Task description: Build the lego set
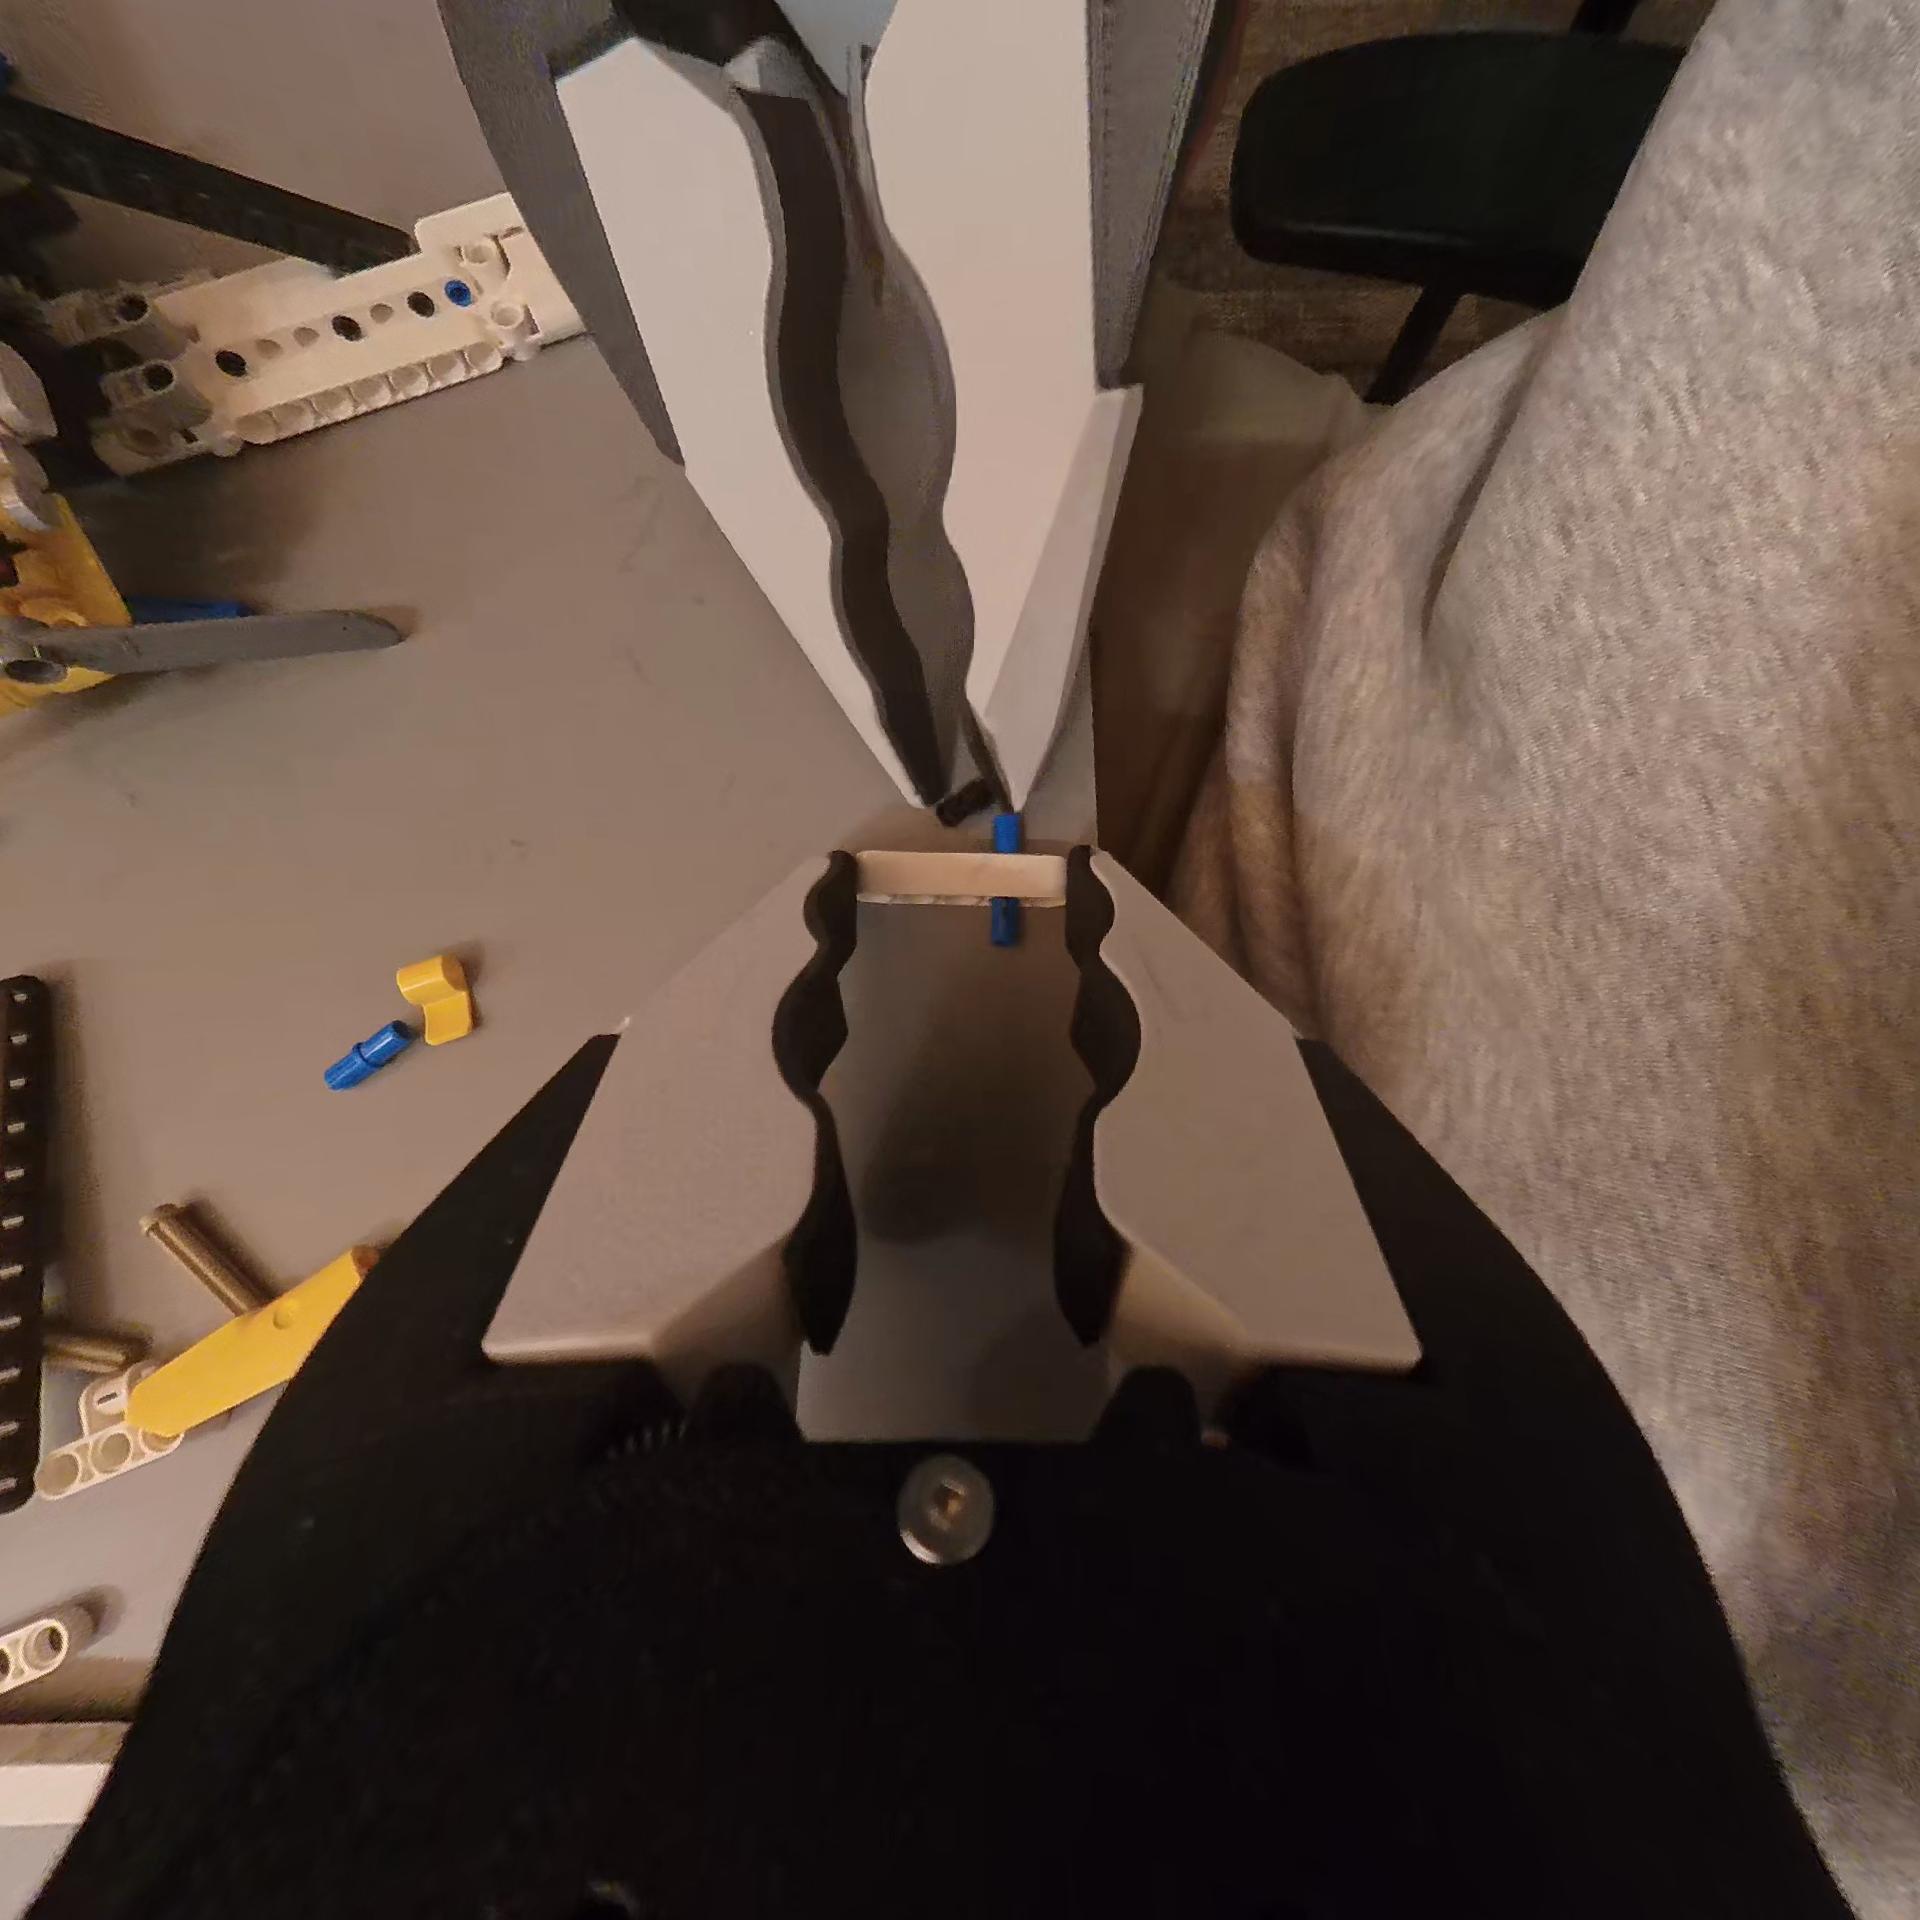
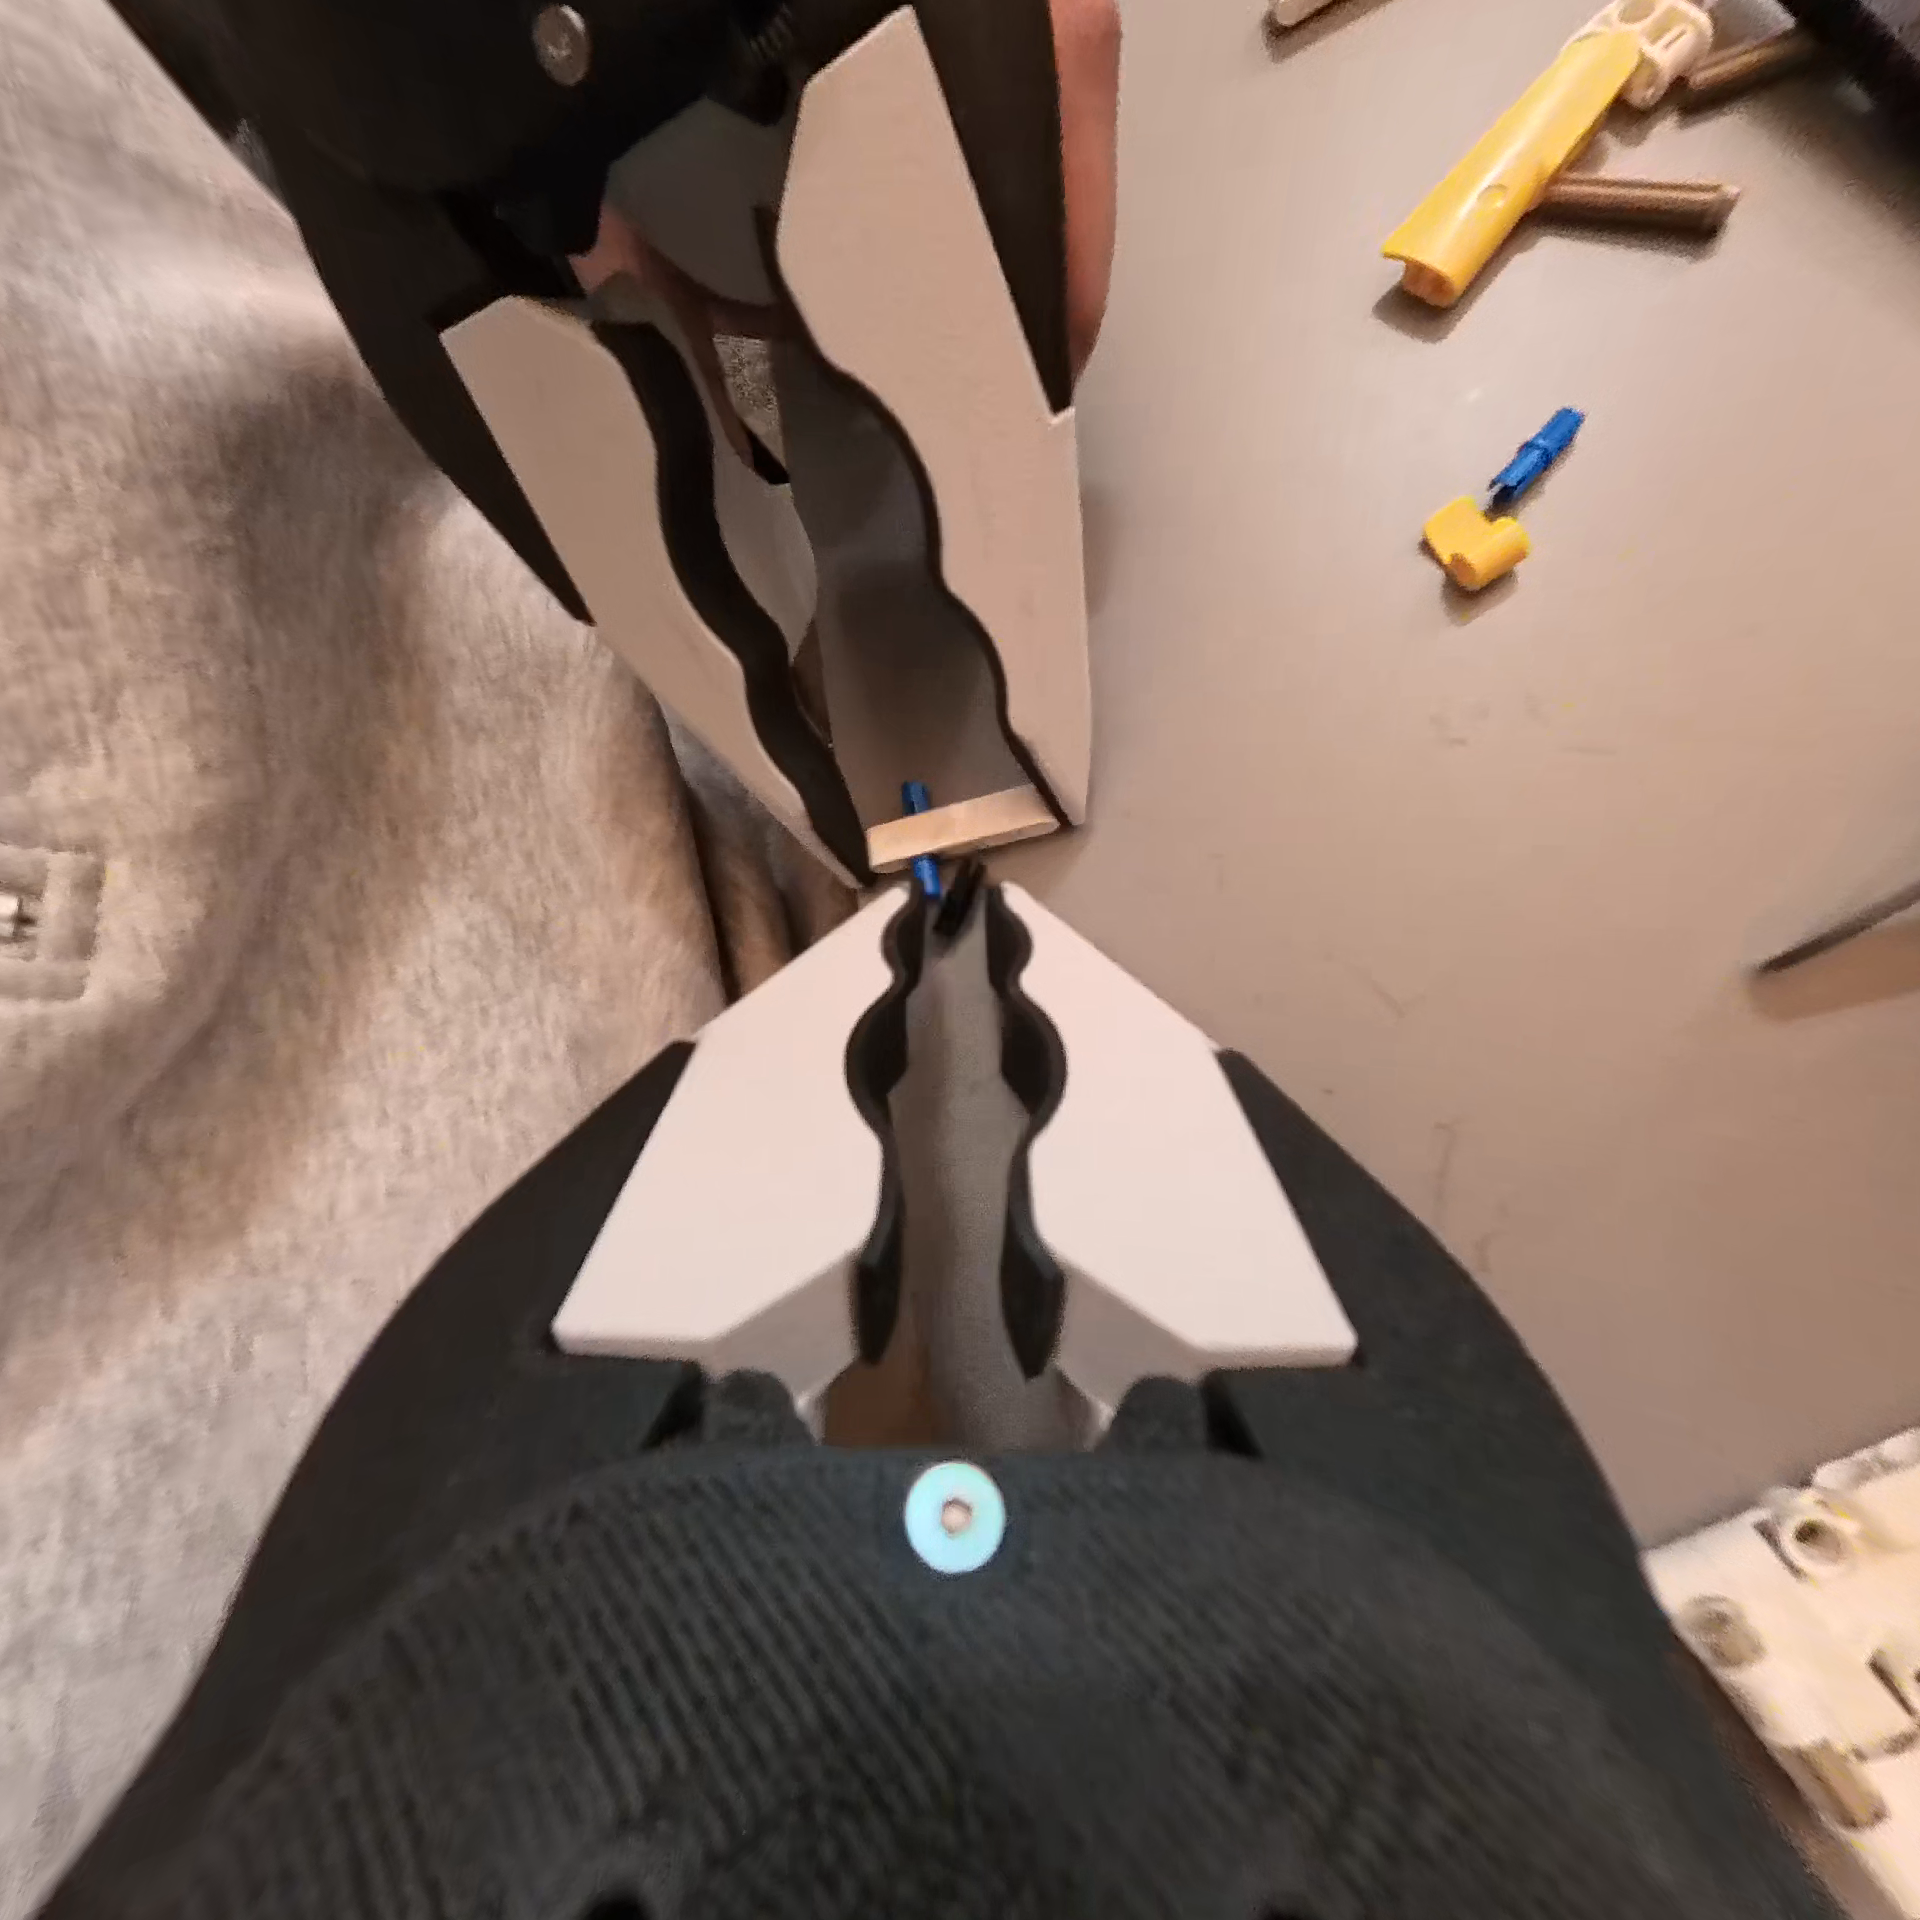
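In the left wrist view my left gripper (image 1: 961, 868) is shut on a short white beam (image 1: 935, 876), held crosswise between its tips. A blue pin (image 1: 1005, 914) sticks through the beam near its right end. My right gripper (image 1: 966, 795) comes in from above, tip to tip with the left one, shut on a small black pin (image 1: 961, 802) just beside the beam. In the right wrist view the right gripper (image 2: 951, 904) holds the black pin (image 2: 956, 896) against the white beam (image 2: 977, 829) next to the blue pin (image 2: 920, 873), with the left gripper (image 2: 961, 831) above.
On the grey table (image 1: 520, 727) lie a small yellow piece (image 1: 436, 997), a loose blue pin (image 1: 366, 1055), a yellow panel (image 1: 249, 1351), tan axles (image 1: 208, 1257), a long black beam (image 1: 21, 1226) and a white frame assembly (image 1: 364, 343). Grey clothing (image 1: 1558, 935) fills the right. My left and right fingertips are right by each other. It is some 7 cm from my left tips to the small yellow piece (image 1: 436, 997). Seen from the right wrist view (image 2: 1465, 522) as well.
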`<state>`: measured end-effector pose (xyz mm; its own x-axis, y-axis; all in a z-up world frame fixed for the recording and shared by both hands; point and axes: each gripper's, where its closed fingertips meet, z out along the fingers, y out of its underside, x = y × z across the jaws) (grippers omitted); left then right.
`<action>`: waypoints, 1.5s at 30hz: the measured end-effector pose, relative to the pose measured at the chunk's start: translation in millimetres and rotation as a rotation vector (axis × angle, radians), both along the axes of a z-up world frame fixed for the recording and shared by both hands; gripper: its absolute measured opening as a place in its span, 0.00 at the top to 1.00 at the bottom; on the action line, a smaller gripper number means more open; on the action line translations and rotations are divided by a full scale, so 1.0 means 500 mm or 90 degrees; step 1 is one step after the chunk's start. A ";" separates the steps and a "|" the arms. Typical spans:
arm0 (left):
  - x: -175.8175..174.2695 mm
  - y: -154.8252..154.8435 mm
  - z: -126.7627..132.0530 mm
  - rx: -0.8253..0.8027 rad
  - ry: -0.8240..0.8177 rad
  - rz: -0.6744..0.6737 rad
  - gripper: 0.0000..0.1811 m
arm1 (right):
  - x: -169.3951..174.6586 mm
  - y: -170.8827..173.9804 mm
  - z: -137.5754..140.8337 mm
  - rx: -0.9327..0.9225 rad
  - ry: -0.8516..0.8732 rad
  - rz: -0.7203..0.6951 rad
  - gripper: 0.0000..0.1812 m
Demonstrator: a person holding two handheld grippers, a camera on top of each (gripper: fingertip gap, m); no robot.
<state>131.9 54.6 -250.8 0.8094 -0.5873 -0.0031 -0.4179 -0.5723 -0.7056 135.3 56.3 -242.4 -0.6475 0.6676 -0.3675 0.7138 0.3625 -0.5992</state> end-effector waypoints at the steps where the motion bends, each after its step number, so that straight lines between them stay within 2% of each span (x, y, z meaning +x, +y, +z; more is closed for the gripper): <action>1: 0.000 0.000 0.000 -0.001 -0.001 0.000 0.76 | 0.000 0.003 0.002 0.001 0.013 -0.002 0.94; 3: 0.000 0.000 0.000 -0.003 -0.005 0.000 0.76 | -0.002 0.009 0.007 0.003 0.038 -0.008 0.91; 8: 0.000 -0.001 0.001 -0.008 -0.014 0.000 0.76 | 0.004 0.028 0.002 0.040 0.048 -0.045 0.91; 16: 0.000 0.000 0.001 -0.010 -0.017 0.000 0.76 | 0.012 0.043 0.001 0.103 0.107 -0.162 0.92; 20: 0.000 0.000 0.001 -0.011 -0.019 0.000 0.76 | 0.011 0.028 -0.003 0.071 0.095 -0.198 0.94; 24: 0.000 0.000 0.001 -0.009 -0.015 0.000 0.76 | 0.001 0.042 -0.006 0.124 0.138 -0.217 0.99; 28: 0.000 0.000 0.002 -0.014 -0.025 0.000 0.77 | -0.004 0.040 -0.006 0.159 0.165 -0.179 1.00; 31: 0.000 0.000 0.001 -0.012 -0.021 0.000 0.76 | -0.006 0.041 -0.005 0.189 0.181 -0.141 0.96; 36: 0.000 0.000 0.001 -0.012 -0.022 0.000 0.77 | -0.004 0.042 0.002 0.253 0.261 -0.015 0.92; 39: 0.000 0.000 0.002 -0.018 -0.032 0.000 0.77 | -0.003 0.027 -0.001 0.208 0.268 0.057 0.90; 42: 0.000 0.000 0.002 -0.017 -0.031 0.000 0.76 | -0.002 0.014 0.000 0.152 0.238 0.085 0.90; 45: 0.000 0.001 0.001 -0.015 -0.027 0.000 0.76 | -0.002 0.014 -0.004 0.162 0.233 0.100 0.93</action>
